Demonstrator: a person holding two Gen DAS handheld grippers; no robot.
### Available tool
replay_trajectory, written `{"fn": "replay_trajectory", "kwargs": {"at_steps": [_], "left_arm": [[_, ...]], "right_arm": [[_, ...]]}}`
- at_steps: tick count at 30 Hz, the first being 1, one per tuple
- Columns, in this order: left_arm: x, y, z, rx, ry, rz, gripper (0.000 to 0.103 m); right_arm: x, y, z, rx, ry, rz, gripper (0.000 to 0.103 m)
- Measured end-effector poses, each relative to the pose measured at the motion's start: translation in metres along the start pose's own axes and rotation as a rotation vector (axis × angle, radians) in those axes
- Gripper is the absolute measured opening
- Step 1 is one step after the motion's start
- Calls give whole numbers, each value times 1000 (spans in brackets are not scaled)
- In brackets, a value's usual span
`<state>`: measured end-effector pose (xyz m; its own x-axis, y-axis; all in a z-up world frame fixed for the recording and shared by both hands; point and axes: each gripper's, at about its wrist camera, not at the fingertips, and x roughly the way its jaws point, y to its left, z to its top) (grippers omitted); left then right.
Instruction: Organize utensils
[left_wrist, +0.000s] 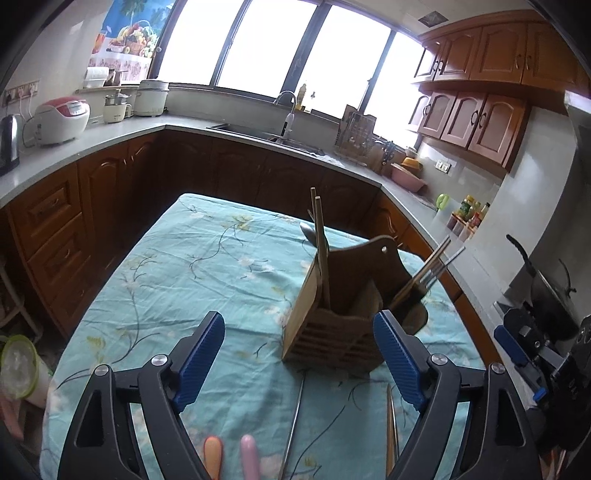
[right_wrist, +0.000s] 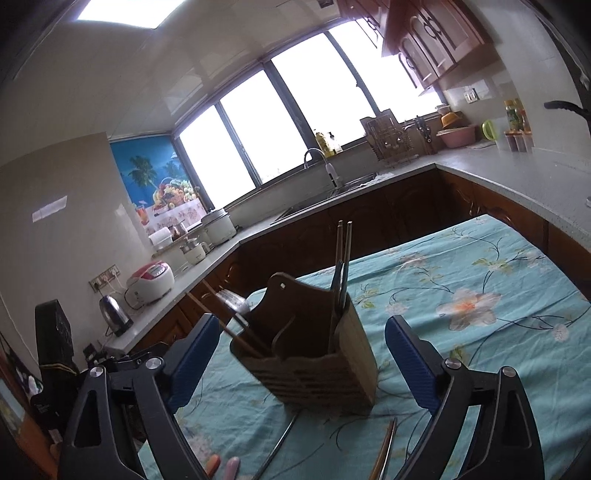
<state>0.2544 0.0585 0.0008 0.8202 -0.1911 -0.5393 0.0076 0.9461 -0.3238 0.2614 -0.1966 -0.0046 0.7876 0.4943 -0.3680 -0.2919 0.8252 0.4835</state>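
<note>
A wooden utensil holder (left_wrist: 332, 332) (right_wrist: 314, 358) stands on the teal flowered tablecloth (left_wrist: 177, 273) (right_wrist: 480, 266). Wooden chopsticks (left_wrist: 320, 251) (right_wrist: 343, 266) stick up from one compartment. More sticks and metal utensils (left_wrist: 432, 269) (right_wrist: 236, 306) lean out of another. Loose on the cloth in front lie a thin metal handle (left_wrist: 295, 417) (right_wrist: 280, 443), a pair of chopsticks (left_wrist: 390, 432) (right_wrist: 384, 450), an orange handle (left_wrist: 213, 454) and a pink handle (left_wrist: 250, 454). My left gripper (left_wrist: 299, 318) is open and holds nothing. My right gripper (right_wrist: 303, 322) is also open and holds nothing, just short of the holder.
Wooden kitchen cabinets and a grey L-shaped counter (left_wrist: 110, 136) ring the table, with a sink (left_wrist: 280, 136), a rice cooker (left_wrist: 61, 122) and a kettle (left_wrist: 9, 140). My right gripper (left_wrist: 517, 343) shows at the left wrist view's right edge. A pan (left_wrist: 546, 291) sits beyond it.
</note>
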Motion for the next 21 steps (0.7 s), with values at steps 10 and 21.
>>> {"fn": "replay_trajectory", "kwargs": {"at_steps": [10,21], "left_arm": [[-37,-3,-16,23,-4,34,87],[-94,-6,-50,58,-30,72,99]], "right_arm": [[-28,10,-11,-15,-8,6,93],[-65,32,-27,-113,-31,-5,100]]}}
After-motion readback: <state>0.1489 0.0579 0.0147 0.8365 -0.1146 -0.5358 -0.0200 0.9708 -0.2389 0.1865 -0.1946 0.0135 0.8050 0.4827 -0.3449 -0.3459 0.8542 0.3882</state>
